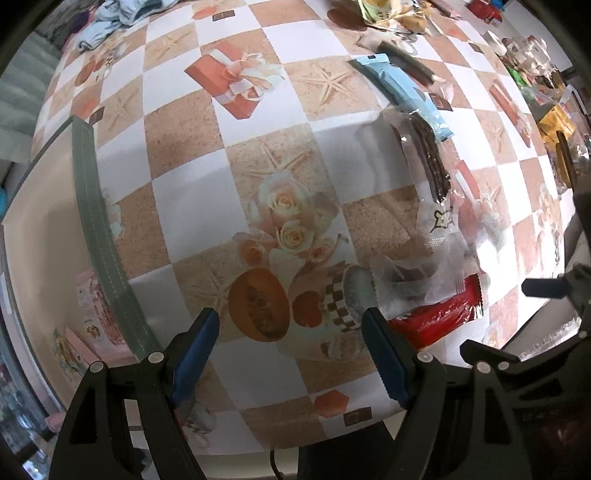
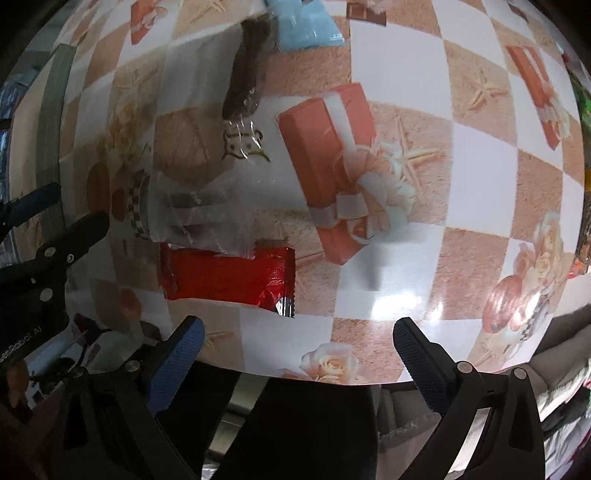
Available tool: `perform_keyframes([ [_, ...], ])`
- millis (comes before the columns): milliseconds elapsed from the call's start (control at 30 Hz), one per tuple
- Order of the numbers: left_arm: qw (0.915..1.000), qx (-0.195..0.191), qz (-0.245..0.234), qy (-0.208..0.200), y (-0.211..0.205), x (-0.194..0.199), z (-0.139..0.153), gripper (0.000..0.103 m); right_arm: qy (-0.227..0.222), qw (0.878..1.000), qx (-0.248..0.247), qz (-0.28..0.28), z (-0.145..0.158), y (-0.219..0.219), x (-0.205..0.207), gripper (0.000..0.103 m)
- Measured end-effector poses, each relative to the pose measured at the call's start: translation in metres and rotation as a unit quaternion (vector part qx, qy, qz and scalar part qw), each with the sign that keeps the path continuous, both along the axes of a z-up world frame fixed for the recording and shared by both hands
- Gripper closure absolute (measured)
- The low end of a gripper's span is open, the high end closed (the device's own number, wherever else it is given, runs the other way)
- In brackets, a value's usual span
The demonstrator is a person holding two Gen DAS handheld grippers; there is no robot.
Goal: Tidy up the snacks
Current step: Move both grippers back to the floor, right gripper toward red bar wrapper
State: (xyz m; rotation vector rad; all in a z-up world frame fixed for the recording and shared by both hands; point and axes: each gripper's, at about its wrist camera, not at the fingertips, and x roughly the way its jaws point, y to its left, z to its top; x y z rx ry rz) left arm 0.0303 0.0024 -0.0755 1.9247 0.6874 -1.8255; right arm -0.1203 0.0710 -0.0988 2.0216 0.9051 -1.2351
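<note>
Left wrist view, from left to right. At the far left, a cream box (image 1: 40, 229) with a grey-green stitched rim, resting on the surface (image 1: 192, 206) with its checked cloth of roses, starfish and gift boxes. Inside the box, low down, a pink packet (image 1: 94, 314). In the lower middle, the left tool (image 1: 290, 332), pointing down at the cloth, both blue pads well apart, nothing between them, only the printed melon and roses under the gap. Just beside the right pad, a clear wrapper (image 1: 417, 291) lying partly over a red packet (image 1: 439, 317). Above these, a clear packet of dark sticks (image 1: 430, 162), and further up a light blue packet (image 1: 402, 92), touching or overlapping its top end. At the far right edge, part of the right tool (image 1: 546, 288), seen from the side. At the top right, more packets and jars, too small to name.

Right wrist view, from left to right. At the left edge, the left tool (image 2: 40, 218), black with a blue pad. Next, the red packet (image 2: 229, 277) flat on the surface (image 2: 480, 155), the clear wrapper (image 2: 207, 218) over its upper edge. Above, the dark sticks (image 2: 245, 77) and the light blue packet (image 2: 306, 29). In the lower middle, the right tool (image 2: 299, 341), pads wide apart, empty, near the edge of the surface; the red packet just beyond the left pad, not touched.
</note>
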Motion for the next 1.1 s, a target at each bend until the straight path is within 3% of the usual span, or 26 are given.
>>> perform_keyframes([
  [200,0.9998,0.005,0.014,-0.013,-0.004,0.005,-0.009,0.021,-0.005,1.000,-0.002,-0.004,-0.001,0.006,0.007,0.000],
  [433,0.9990,0.010,0.036,-0.025,-0.017,0.025,-0.012,0.021,0.034,0.993,-0.007,0.113,0.001,-0.018,0.039,0.000],
  [533,0.9987,0.009,0.043,-0.026,-0.024,0.033,-0.009,0.021,0.040,0.991,-0.015,0.131,0.000,-0.031,0.045,0.000],
  [833,0.9994,0.004,0.023,-0.024,-0.028,0.036,0.001,0.021,0.044,0.997,-0.003,0.058,-0.008,-0.034,0.003,0.000],
  [1100,0.9990,-0.007,-0.045,-0.002,-0.005,0.009,0.011,0.021,0.087,0.996,0.013,-0.020,-0.002,-0.011,-0.062,0.000],
])
